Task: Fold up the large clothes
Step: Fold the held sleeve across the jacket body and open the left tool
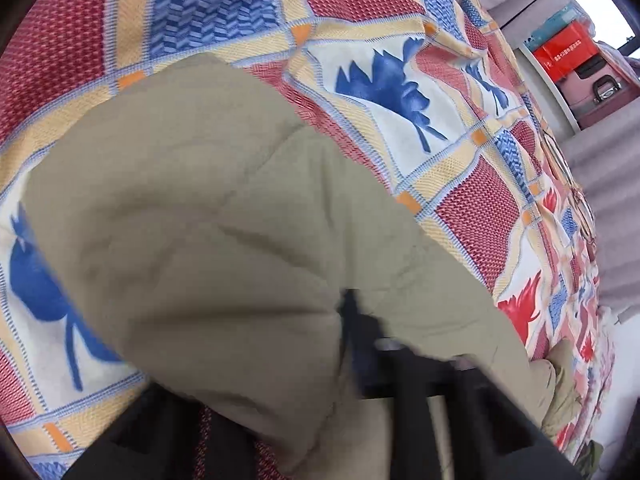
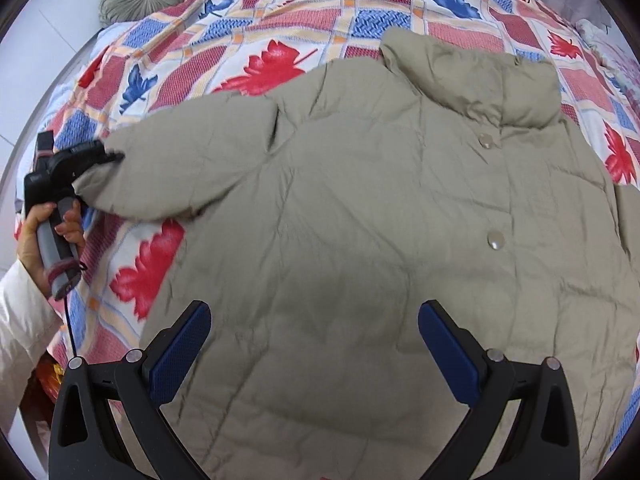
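Looking along the left tongs [image 1: 360, 360], they are clamped on the jacket's sleeve [image 1: 208, 216]. From the right wrist, the right tongs [image 2: 314, 344] stand apart above the jacket [image 2: 360, 208] on the bed [image 2: 280, 20]; the sleeve runs leftward.

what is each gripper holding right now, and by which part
The left gripper is shut on the end of the puffer jacket sleeve, at the cuff. The right gripper is open above the jacket's front, holding nothing.
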Available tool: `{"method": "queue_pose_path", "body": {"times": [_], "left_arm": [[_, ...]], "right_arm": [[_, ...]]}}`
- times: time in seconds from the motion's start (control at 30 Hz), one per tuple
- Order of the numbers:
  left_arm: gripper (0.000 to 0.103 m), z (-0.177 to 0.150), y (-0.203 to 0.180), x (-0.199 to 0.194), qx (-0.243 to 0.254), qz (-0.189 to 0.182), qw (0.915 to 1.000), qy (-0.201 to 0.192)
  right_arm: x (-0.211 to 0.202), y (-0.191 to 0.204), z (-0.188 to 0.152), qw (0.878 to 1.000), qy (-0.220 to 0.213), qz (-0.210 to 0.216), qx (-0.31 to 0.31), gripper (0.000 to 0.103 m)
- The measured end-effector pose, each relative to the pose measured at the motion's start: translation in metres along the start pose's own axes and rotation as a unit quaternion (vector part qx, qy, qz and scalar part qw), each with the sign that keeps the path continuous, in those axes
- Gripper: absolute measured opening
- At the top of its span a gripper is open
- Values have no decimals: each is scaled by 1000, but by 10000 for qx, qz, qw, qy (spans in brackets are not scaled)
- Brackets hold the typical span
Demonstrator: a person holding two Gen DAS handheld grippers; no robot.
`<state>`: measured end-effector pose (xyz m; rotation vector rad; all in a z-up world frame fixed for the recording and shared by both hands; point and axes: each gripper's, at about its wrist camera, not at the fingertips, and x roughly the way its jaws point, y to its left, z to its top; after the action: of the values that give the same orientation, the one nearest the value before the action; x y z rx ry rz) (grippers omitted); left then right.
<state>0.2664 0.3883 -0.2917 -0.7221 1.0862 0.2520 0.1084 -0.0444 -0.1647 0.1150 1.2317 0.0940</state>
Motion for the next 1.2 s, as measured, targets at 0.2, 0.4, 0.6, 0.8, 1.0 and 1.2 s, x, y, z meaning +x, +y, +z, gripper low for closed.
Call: {"method": "queue_pose_path", "body": {"times": [0.2,0.4,0.6,0.8,1.0,1.2], "left_arm": [[7,-6,-34,-47,869,348,9932,-690],[7,-21,-74,-116,1726,34,9768,-1270],[7,-61,-137,-151,2727,-576,9505,-1373],[7,-116,-216,-148,3311,-1331,9291,-973],[7,-188,-291,-119,3887,-1543,9076,-387],[7,-271,-333,-57,4649,-1058,8789,147]], "right_arm": [[8,0,41,9991,-251,231,254,101],[50,-5,69,9901,-8,898,1082,16],[109,19,70,9750,263,1675,1438,15],[122,35,67,9746,516,1839,1169,15],[69,-17,40,9753,170,1728,1369,15],[21,-105,-2,9808,-83,908,1721,15]]}}
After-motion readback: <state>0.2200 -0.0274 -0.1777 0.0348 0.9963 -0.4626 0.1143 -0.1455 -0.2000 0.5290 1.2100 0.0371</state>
